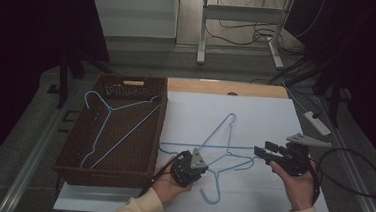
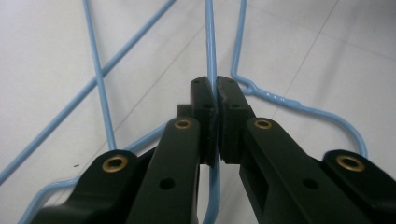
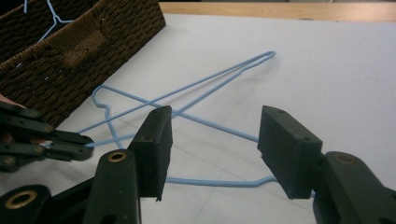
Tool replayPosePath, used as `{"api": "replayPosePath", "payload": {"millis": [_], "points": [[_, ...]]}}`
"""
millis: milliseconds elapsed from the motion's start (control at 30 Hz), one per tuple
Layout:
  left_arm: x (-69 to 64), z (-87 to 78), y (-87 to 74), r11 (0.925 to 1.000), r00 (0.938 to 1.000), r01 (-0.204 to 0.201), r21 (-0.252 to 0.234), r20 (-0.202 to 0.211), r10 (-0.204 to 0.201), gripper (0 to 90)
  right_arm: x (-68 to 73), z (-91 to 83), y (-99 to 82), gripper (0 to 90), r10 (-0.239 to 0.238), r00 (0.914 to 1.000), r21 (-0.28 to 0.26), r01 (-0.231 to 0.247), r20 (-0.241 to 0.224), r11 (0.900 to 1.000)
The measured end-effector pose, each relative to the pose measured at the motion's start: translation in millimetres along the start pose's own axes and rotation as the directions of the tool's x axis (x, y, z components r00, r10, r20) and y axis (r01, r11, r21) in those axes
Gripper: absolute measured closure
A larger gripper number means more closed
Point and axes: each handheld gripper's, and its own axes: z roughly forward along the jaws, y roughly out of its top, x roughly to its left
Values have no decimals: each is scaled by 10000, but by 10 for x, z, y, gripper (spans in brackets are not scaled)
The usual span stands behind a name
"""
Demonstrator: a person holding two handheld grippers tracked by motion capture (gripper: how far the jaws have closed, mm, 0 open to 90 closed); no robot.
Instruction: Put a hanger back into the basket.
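Pinching a thin light-blue wire clothes hanger [image 2: 211, 56] between its black jaws, the left gripper [image 1: 190, 167] sat low over the white bench top [image 1: 270, 117], closed tight on the wire. In the left gripper view the wire ran straight up between the 2 pads, and the hanger's twisted neck and curved hook bent away just to the right of them. A second light-blue wire hanger [image 1: 224, 126] lay crossed over the first on the bench, its hook pointing toward the far edge. From the high view the 2 hangers formed a tangle in the middle of the white sheet, between the 2 hands.

The right gripper [image 1: 268, 152] was held off to the right of the hangers, raised a little above the bench and aimed toward them. Its jaws stood well apart with nothing between them; in the right gripper view the wires lay on the bench beyond the open pads, untouched.

A dark brown woven basket [image 1: 74, 164] stood at the left side of the bench, just beside the white sheet. Inside it rested a third light-blue wire hanger [image 1: 119, 126], lying slanted across the basket floor with its hook toward the far left corner.
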Motion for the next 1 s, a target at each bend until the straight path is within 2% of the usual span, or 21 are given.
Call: {"api": "replayPosePath", "payload": {"millis": [167,400,533,633,767,1000], "points": [[15,-96,19,9991,9994,239,-350,-232,-247,869,-114,-49,-73,452,8,9999,-223,-11,-146,9998],[38,-239,68,9944,9980,544,-901,-278,-571,871,-206,-28,-171,453,153,9998,8,-153,-135,9999],[18,-335,113,9920,9982,537,-1141,-191,-562,871,-189,14,-212,456,-155,9993,229,163,-345,9996],[-3,-435,151,9889,9981,610,-1355,20,-613,871,-153,53,-235,456,-498,9975,453,521,-504,9976],[-4,-515,173,9861,9976,685,-1511,214,-661,871,-131,76,-249,454,-735,9955,528,766,-594,9957],[25,-724,214,9790,9971,726,-1904,383,-665,871,-133,88,-270,441,-900,9943,475,928,-576,9945]]}}
